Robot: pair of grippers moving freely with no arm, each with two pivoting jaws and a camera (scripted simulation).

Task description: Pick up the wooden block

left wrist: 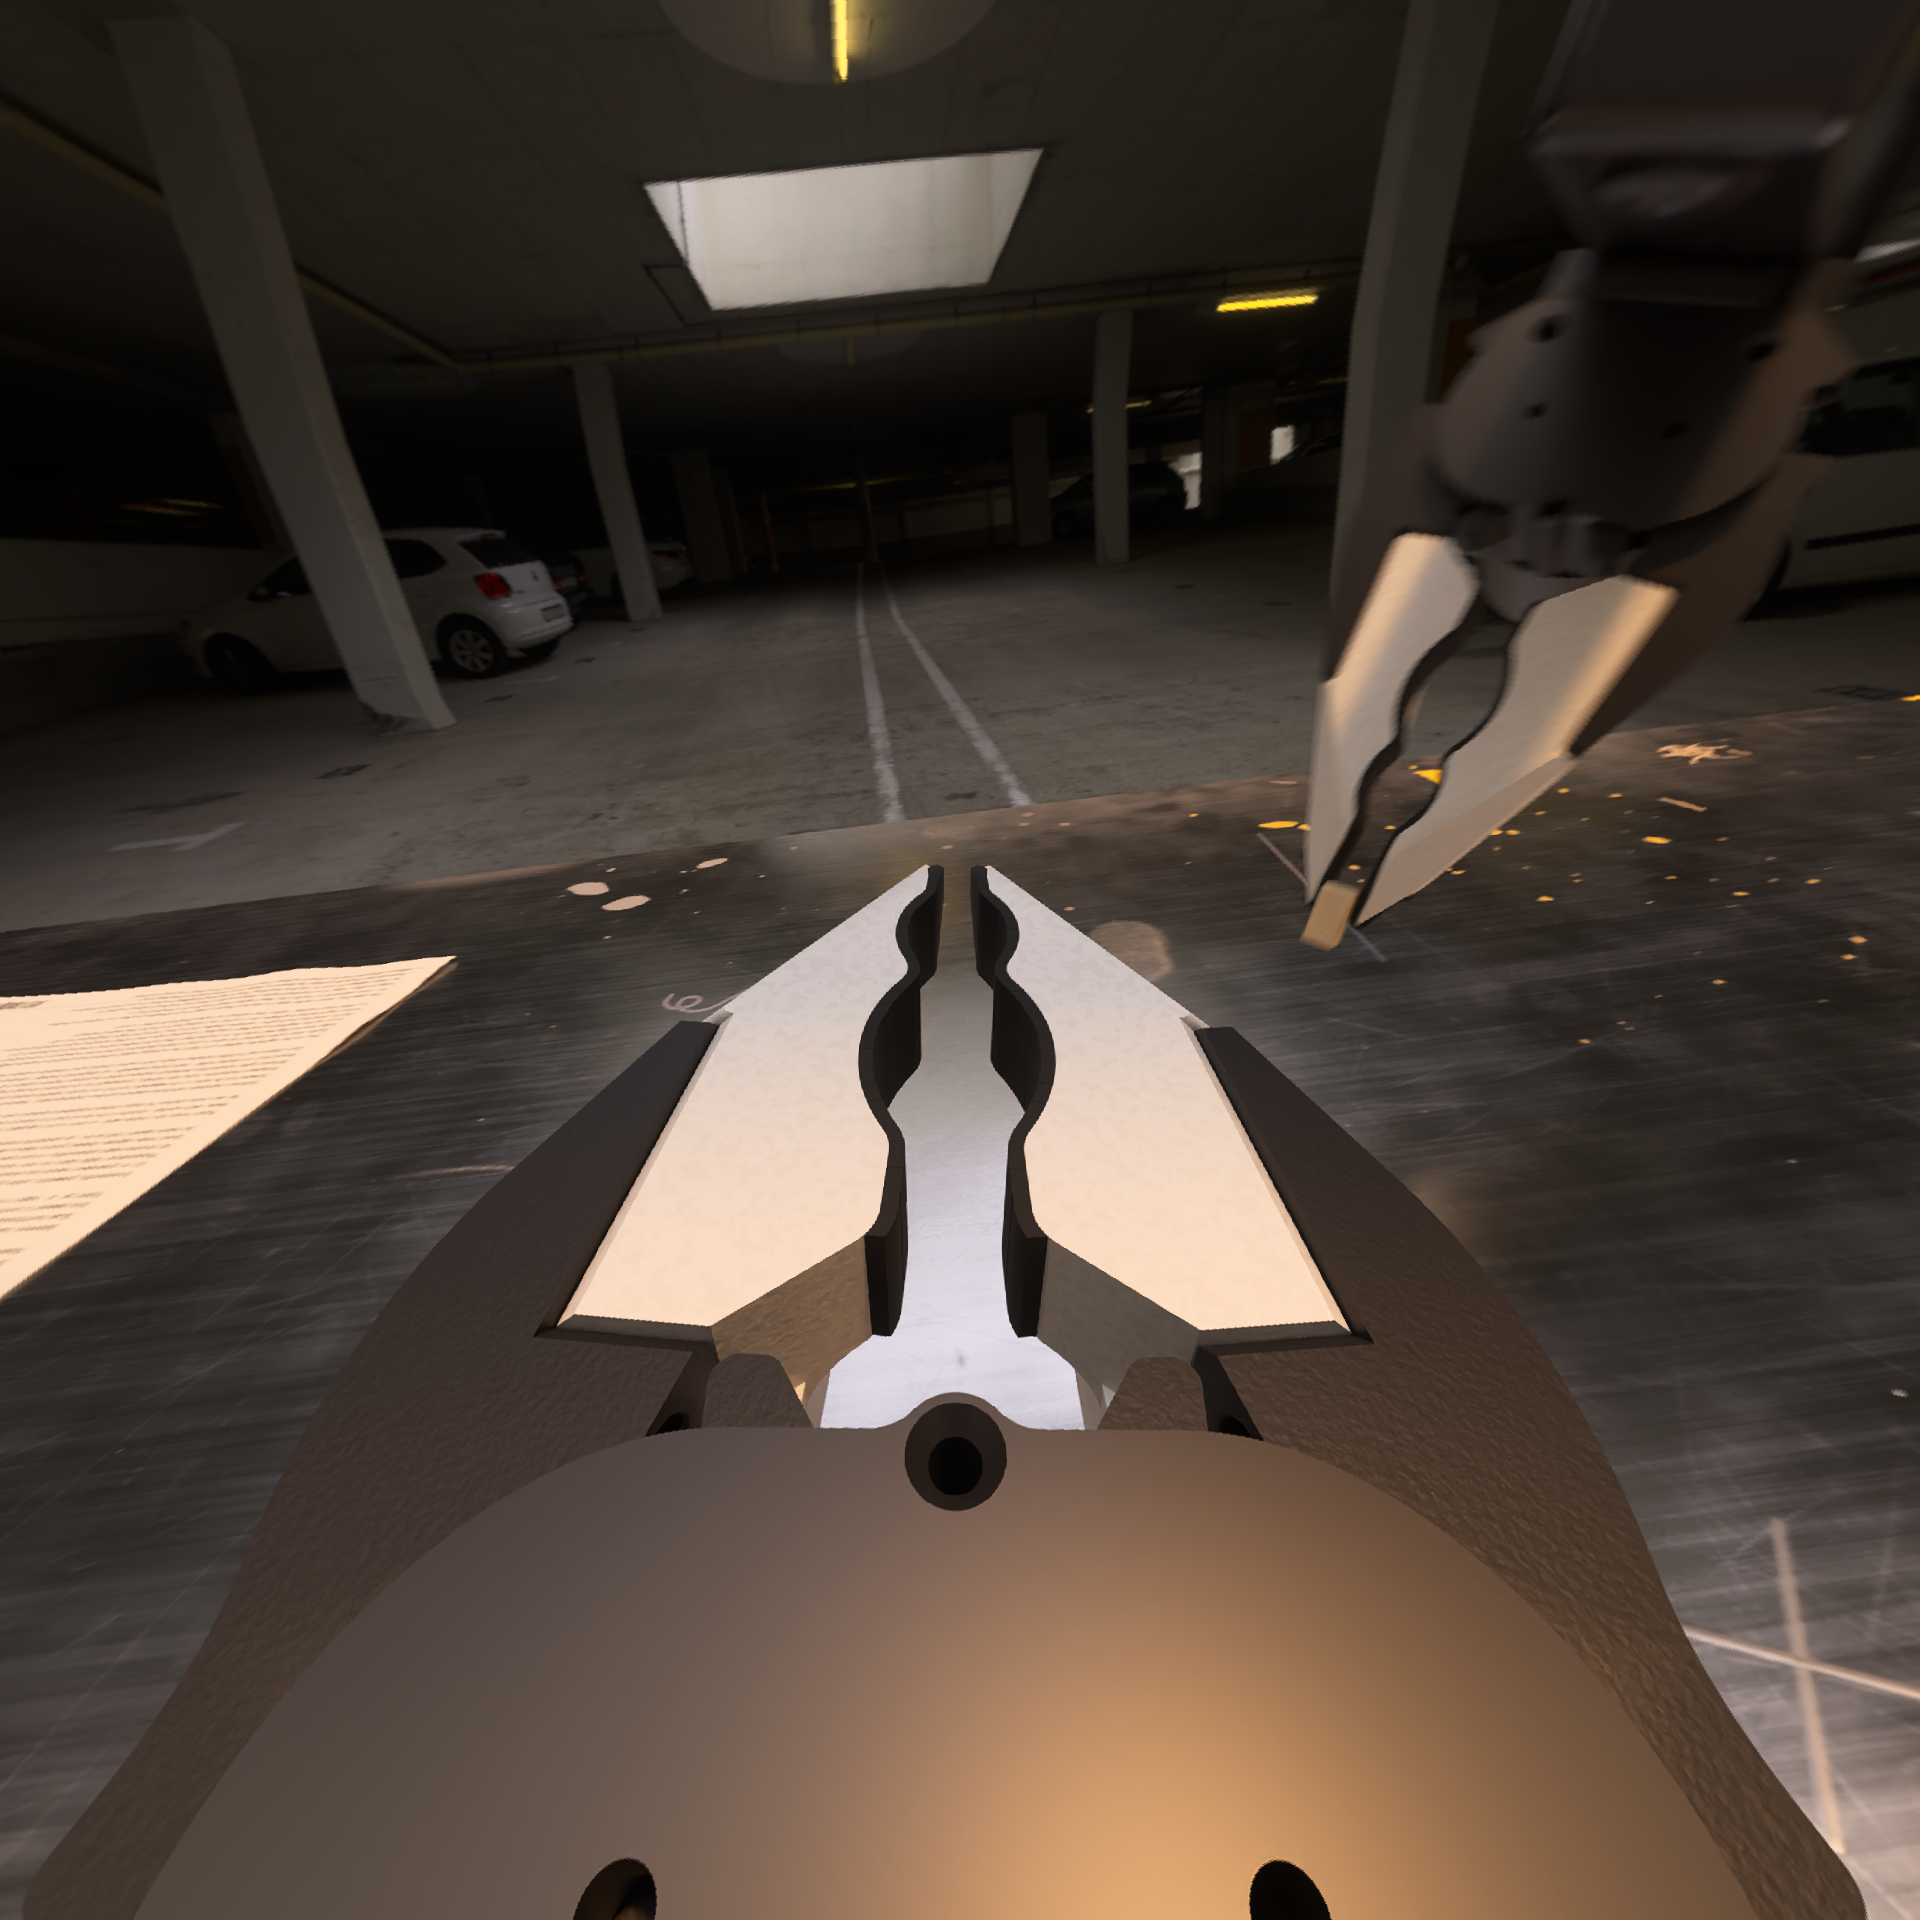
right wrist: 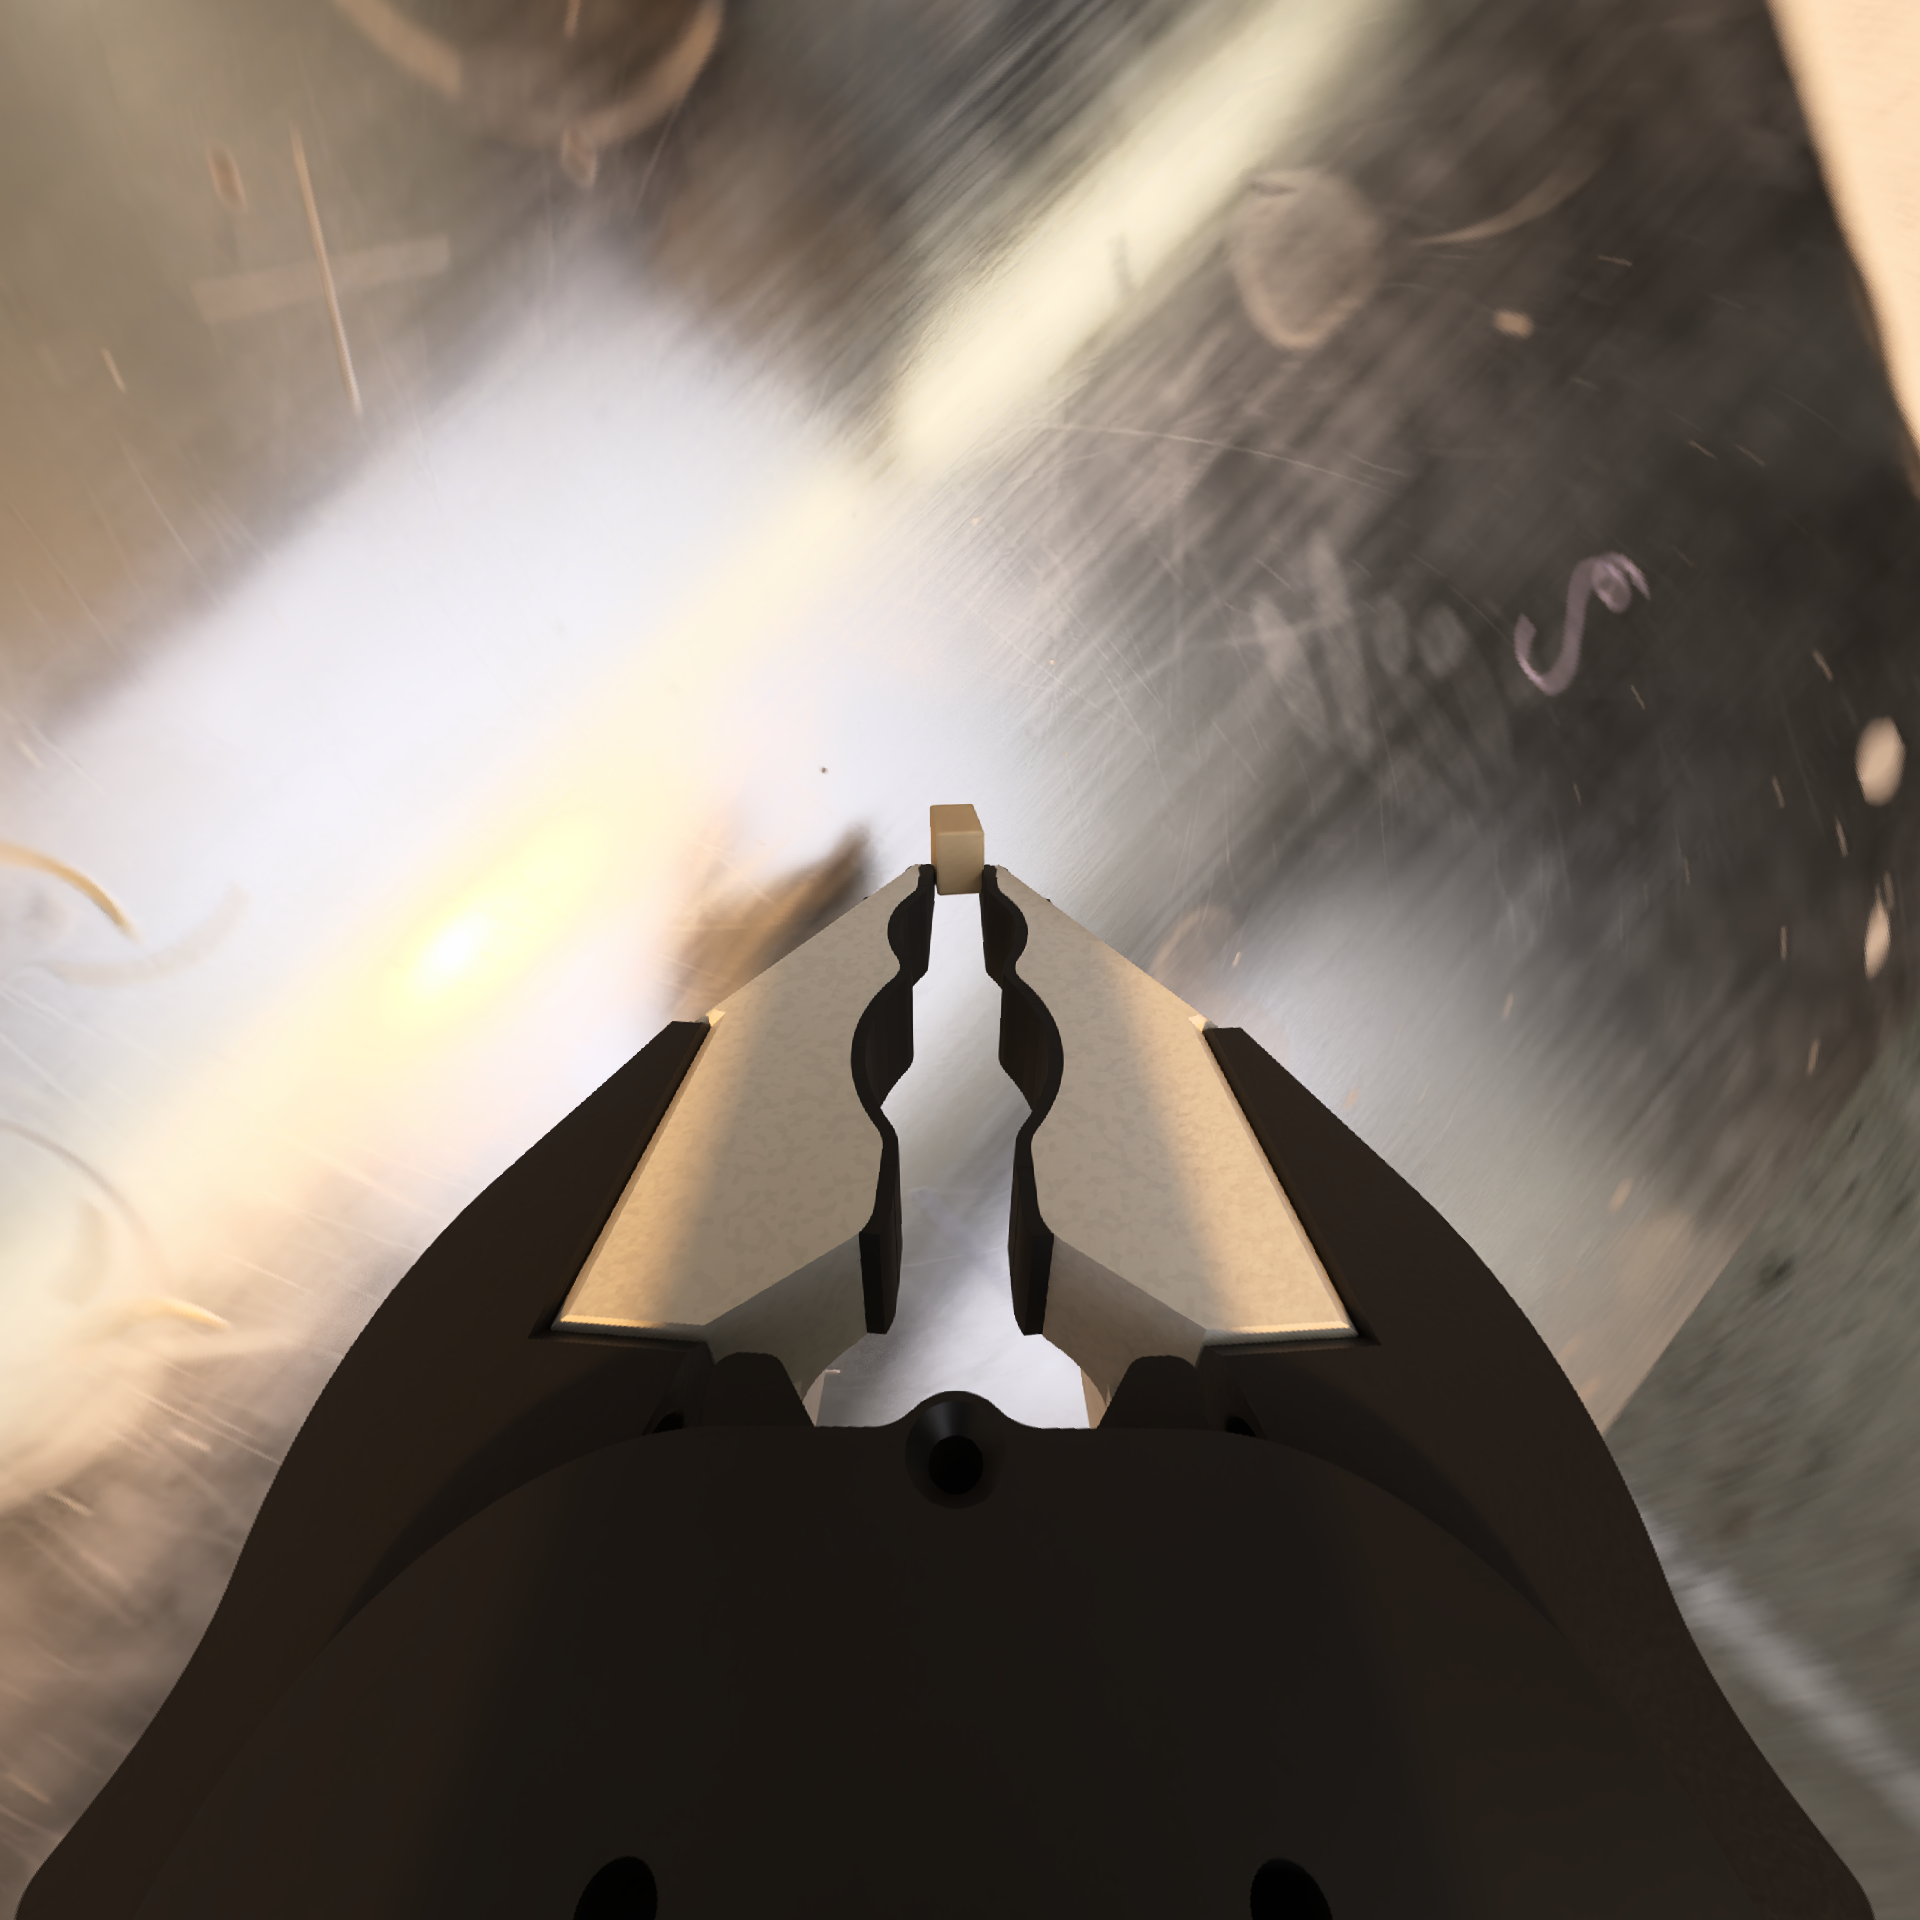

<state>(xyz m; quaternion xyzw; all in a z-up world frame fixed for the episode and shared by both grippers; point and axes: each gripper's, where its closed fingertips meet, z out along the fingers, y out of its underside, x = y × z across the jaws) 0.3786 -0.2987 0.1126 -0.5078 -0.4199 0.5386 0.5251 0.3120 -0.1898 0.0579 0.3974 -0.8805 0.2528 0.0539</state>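
The wooden block (right wrist: 956,847) is a small pale cube pinched between the tips of my right gripper (right wrist: 958,881), which points down at the shiny scratched table (right wrist: 520,623). In the left wrist view the block (left wrist: 1330,914) sticks out below the right gripper's tips (left wrist: 1342,902), at or just above the table; I cannot tell if it touches. My left gripper (left wrist: 957,873) has its jaws nearly together with nothing between them. It hovers low over the table (left wrist: 1558,1143), to the left of the block.
A printed sheet of paper (left wrist: 156,1081) lies on the table at the left. The table's far edge (left wrist: 727,847) runs just beyond my left fingertips. Yellow paint specks (left wrist: 1662,862) dot the far right. A parking garage with pillars and cars lies behind.
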